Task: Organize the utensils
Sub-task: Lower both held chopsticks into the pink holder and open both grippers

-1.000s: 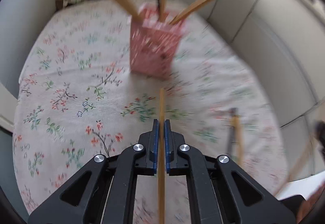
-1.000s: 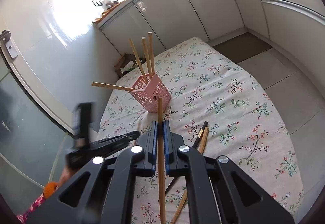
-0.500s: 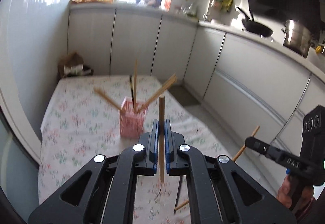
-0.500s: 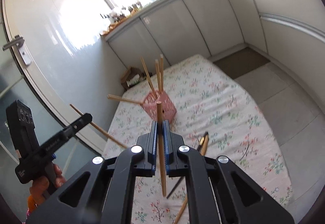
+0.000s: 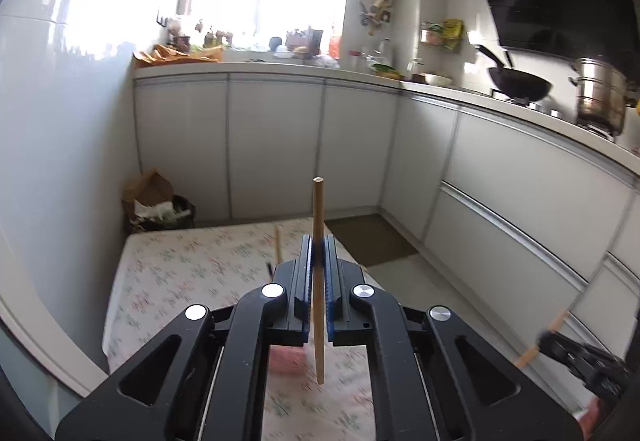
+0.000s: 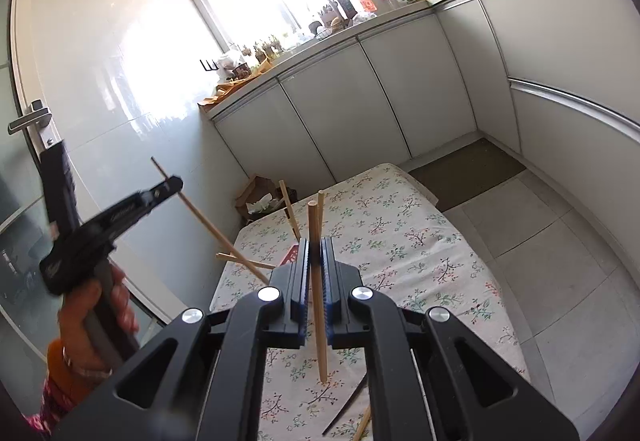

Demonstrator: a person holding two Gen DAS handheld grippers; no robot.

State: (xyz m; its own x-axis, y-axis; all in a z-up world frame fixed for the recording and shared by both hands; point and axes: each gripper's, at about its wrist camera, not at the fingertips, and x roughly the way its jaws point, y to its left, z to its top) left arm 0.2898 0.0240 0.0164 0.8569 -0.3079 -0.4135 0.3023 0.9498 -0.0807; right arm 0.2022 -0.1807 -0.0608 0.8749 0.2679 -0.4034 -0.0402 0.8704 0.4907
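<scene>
Over on the left, the left gripper (image 6: 170,187) is pinching a plain wooden chopstick (image 6: 208,227), slanted, up in the air left of the pink basket (image 6: 290,255). That basket sits on the flowery cloth (image 6: 400,241) with a few more sticks poking out at angles. The right gripper (image 6: 315,245) is clamped on another chopstick (image 6: 318,301), pale wood, round, nearly upright, right in front of the basket. Two loose ones (image 6: 354,409) lie on the cloth nearer the camera.
</scene>
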